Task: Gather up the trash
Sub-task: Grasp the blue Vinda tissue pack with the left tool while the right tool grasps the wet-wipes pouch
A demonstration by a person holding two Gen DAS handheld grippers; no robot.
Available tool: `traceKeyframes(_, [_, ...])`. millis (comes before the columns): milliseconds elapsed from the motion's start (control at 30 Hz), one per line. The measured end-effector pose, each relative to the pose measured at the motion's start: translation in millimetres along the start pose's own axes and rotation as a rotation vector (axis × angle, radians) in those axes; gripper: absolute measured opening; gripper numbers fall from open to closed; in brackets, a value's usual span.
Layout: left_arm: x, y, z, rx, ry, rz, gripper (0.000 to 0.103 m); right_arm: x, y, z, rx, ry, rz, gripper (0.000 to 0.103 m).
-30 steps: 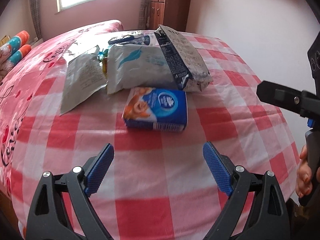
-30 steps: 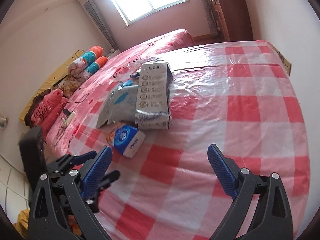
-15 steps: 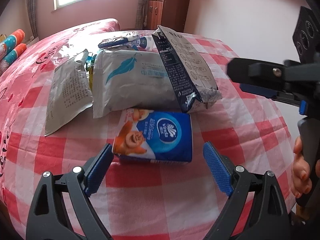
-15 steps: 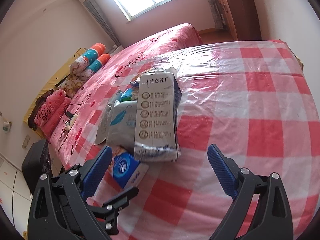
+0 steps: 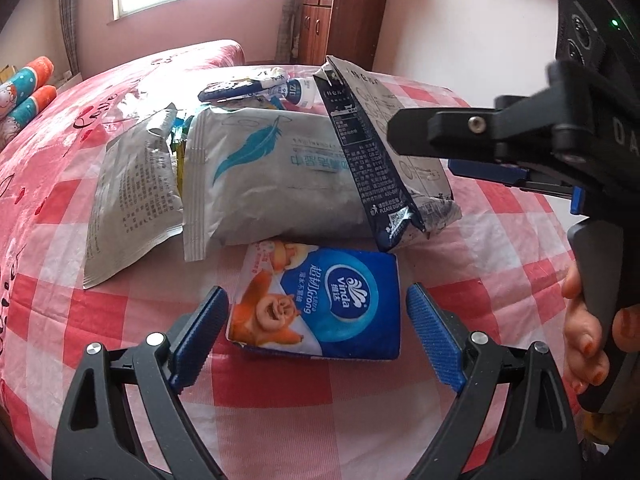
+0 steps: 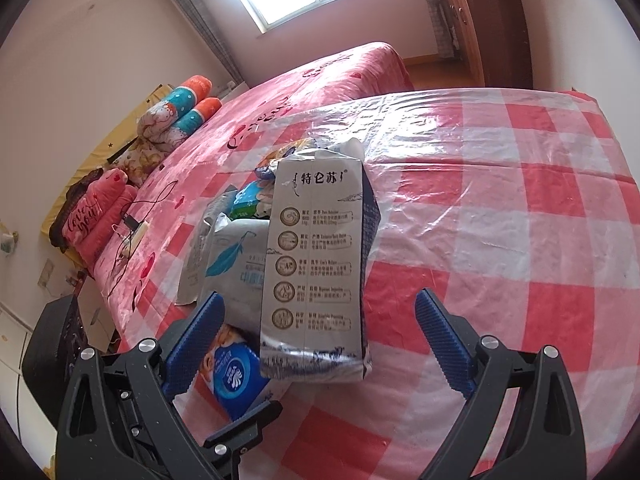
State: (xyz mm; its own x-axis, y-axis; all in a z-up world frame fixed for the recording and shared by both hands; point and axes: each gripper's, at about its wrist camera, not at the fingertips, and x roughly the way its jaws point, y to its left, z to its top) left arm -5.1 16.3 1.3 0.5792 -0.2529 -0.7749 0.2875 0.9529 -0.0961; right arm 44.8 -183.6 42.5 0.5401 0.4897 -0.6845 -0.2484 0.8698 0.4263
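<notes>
Blue ribbed fingers (image 5: 202, 330) of the left gripper (image 5: 316, 330) are spread wide around a soft blue tissue pack (image 5: 320, 304), framed for grasping; the right gripper (image 6: 320, 340) is held open around a silver milk carton (image 6: 316, 276).

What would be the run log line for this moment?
left gripper: open, straddling Vinda tissue pack | right gripper: open, at milk carton

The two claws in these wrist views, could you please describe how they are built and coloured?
The left claw and right claw match: black plastic arms with triangular cut-outs and silver screws, each ending in a blue ribbed pad. From the left view, the right one also shows a black body with a green light, and the hand on its handle has orange-painted nails.
</notes>
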Motion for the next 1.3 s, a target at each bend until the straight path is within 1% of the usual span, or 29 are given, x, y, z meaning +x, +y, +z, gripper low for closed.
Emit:
traceKeyframes(100, [2,2,1,-0.013,-0.002,-0.001,0.089,4,3,3,-0.012,-0.002,-0.001,0.095])
traceKeyframes(267, [3,5,1,-0.016,-0.009,0.0,0.083,10,6,5,-0.033,-0.009,-0.01,0.095])
traceKeyframes(433, [1,0,-2,-0.009,-0.019,-0.002,0.076,15,9,6,-0.055,-0.009,-0.026,0.095])
traceKeyframes(600, [-1,-1,-6,-0.026,-0.032,0.002,0.075,20,9,7,-0.059,-0.022,-0.052,0.095])
traceKeyframes(867, [-6,-3,-10,-0.043,-0.041,0.003,0.075,28,4,5,-0.076,-0.019,-0.091,0.095])
traceKeyframes(900, [-6,-3,-11,-0.045,-0.042,0.002,0.075,28,4,5,-0.08,-0.023,-0.099,0.093])
traceKeyframes(933, [-7,-2,-11,-0.045,-0.042,0.001,0.075,28,3,4,-0.084,-0.027,-0.106,0.085])
traceKeyframes(967, [-7,-3,-12,-0.046,-0.043,0.0,0.075,28,4,3,-0.089,-0.027,-0.116,0.08])
traceKeyframes(1167, [-8,-1,-14,-0.053,-0.042,-0.008,0.075,24,2,-2,-0.098,-0.037,-0.135,0.071])
traceKeyframes(1300, [-9,1,-16,-0.056,-0.041,-0.007,0.075,19,-1,-5,-0.124,-0.047,-0.203,0.07])
